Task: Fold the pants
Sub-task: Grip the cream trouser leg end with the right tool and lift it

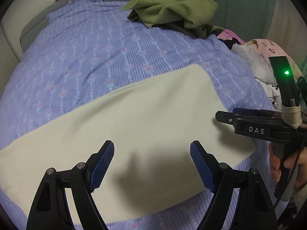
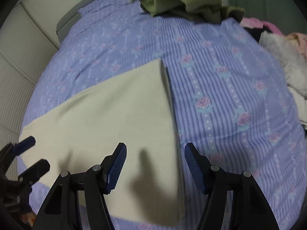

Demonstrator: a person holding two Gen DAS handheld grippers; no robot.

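Note:
The cream pants [image 1: 134, 122] lie flat on the bed as a long folded slab, also in the right wrist view [image 2: 115, 115]. My left gripper [image 1: 152, 153] is open and empty, hovering just above the middle of the pants. My right gripper [image 2: 155, 153] is open and empty above the pants' right end, its fingers straddling the folded edge. From the left wrist view the right gripper [image 1: 226, 117] shows side-on at the pants' right edge. The left gripper's fingertips [image 2: 28, 143] show at the left of the right wrist view.
The bed has a blue striped floral cover [image 1: 96, 57]. A green knit garment [image 1: 172, 5] lies heaped at the far side. Pink and white clothes [image 1: 257, 57] are piled at the right edge. A padded wall [image 2: 19, 57] runs along the left.

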